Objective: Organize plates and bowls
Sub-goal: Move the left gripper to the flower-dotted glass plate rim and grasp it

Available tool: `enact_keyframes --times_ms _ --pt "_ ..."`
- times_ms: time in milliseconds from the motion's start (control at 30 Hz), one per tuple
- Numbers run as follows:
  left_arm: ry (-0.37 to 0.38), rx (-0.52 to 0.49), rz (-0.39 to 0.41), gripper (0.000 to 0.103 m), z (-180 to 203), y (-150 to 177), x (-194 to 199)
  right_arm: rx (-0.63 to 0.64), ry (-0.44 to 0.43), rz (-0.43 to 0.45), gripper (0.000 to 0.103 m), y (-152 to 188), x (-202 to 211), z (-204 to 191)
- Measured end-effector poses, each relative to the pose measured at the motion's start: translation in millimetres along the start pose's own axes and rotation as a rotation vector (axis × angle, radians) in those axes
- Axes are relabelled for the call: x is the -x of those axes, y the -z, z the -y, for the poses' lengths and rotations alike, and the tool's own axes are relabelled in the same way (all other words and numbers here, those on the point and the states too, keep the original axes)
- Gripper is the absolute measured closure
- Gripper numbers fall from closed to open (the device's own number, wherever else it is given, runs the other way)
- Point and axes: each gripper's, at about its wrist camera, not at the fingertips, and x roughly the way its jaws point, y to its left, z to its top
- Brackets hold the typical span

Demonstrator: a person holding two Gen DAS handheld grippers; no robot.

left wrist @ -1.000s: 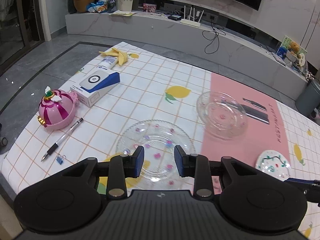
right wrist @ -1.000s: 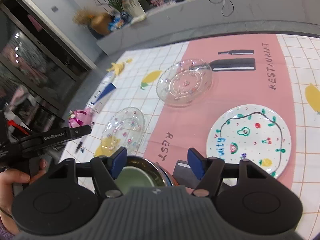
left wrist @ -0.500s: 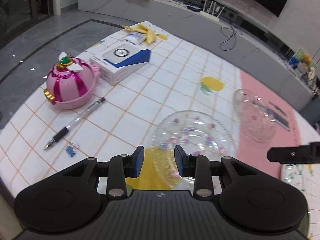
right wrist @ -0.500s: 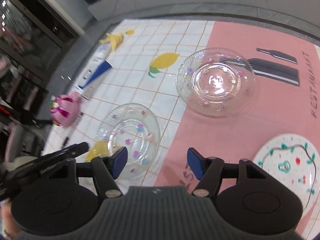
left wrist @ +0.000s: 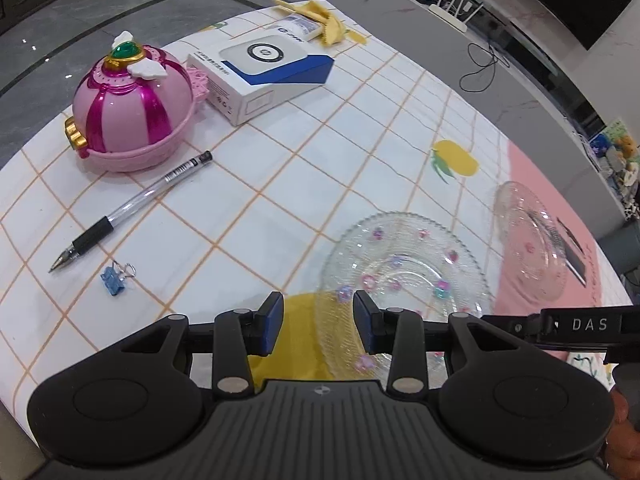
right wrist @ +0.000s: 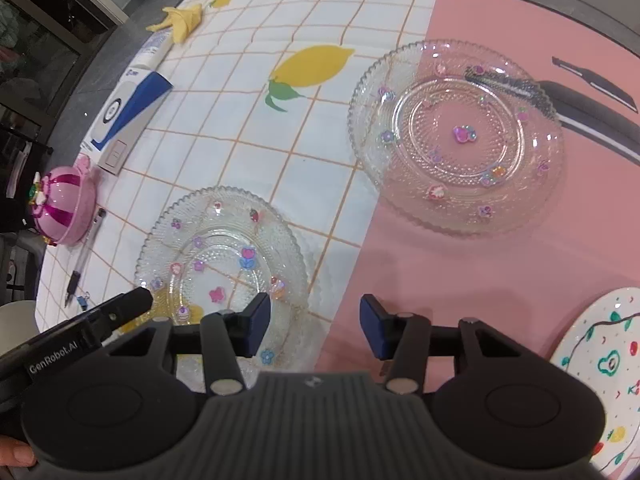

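Observation:
A small clear glass plate with flower dots (left wrist: 404, 280) (right wrist: 220, 256) lies near the table's front. My left gripper (left wrist: 318, 326) is open and empty, low at the plate's near-left rim. My right gripper (right wrist: 314, 326) is open and empty, just above the plate's right rim. A larger clear glass plate (right wrist: 456, 136) (left wrist: 530, 246) lies further back on the pink cloth. A white plate with painted fruit (right wrist: 600, 376) lies at the right.
A pink toy box (left wrist: 132, 104), a pen (left wrist: 128, 212), a blue binder clip (left wrist: 116, 278), a white and blue carton (left wrist: 264, 70), a tube (right wrist: 154, 50) and a banana peel (left wrist: 320, 16) lie on the left of the checked tablecloth.
Both grippers have moved forward and down toward the small glass plate. The green bowl seen under the right gripper has left its view. Both stay open.

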Motion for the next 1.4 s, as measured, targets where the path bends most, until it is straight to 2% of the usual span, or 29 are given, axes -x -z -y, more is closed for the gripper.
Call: enact_keyframes --times_ms 167,267,300,433,600,700,767,933,1100,1167,1300,1400 --pt "0.007 0.015 -0.004 0.062 -4 -1 -3 -0.003 -0.006 0.000 0.058 -5 -5 -2" --pt "0.012 0.026 -0.001 0.071 -5 -1 -4 -0.007 -0.013 -0.002 0.066 -5 -6 -4" --pt "0.013 0.026 0.001 0.073 -5 -1 -4 -0.013 -0.026 -0.007 0.071 -5 -7 -4" --pt "0.042 0.015 -0.009 0.086 -2 1 -7 -0.043 -0.068 -0.011 0.074 -3 -8 -4" --pt "0.041 0.007 0.001 0.087 0 2 -7 -0.051 -0.057 0.002 0.079 -2 -9 -7" --pt "0.052 0.053 0.014 0.093 -7 0 -4 -0.061 -0.061 0.006 0.080 -1 -9 -4" --pt "0.045 0.076 0.042 0.090 -13 -3 1 -0.078 -0.068 0.002 0.080 0 -9 -2" --pt "0.098 0.143 0.007 0.089 -24 -4 -5 -0.077 -0.067 0.016 0.079 3 -8 -3" --pt "0.115 0.122 -0.032 0.088 -16 0 -9 -0.090 -0.077 0.022 0.079 4 -7 -1" --pt "0.082 0.080 -0.030 0.088 -9 0 -8 -0.094 -0.079 0.029 0.079 6 -6 0" --pt "0.069 0.089 -0.019 0.090 -8 1 -7 -0.115 -0.064 0.045 0.090 8 -5 2" --pt "0.070 0.092 -0.017 0.090 -9 1 -4 -0.153 -0.094 0.035 0.092 10 -4 9"
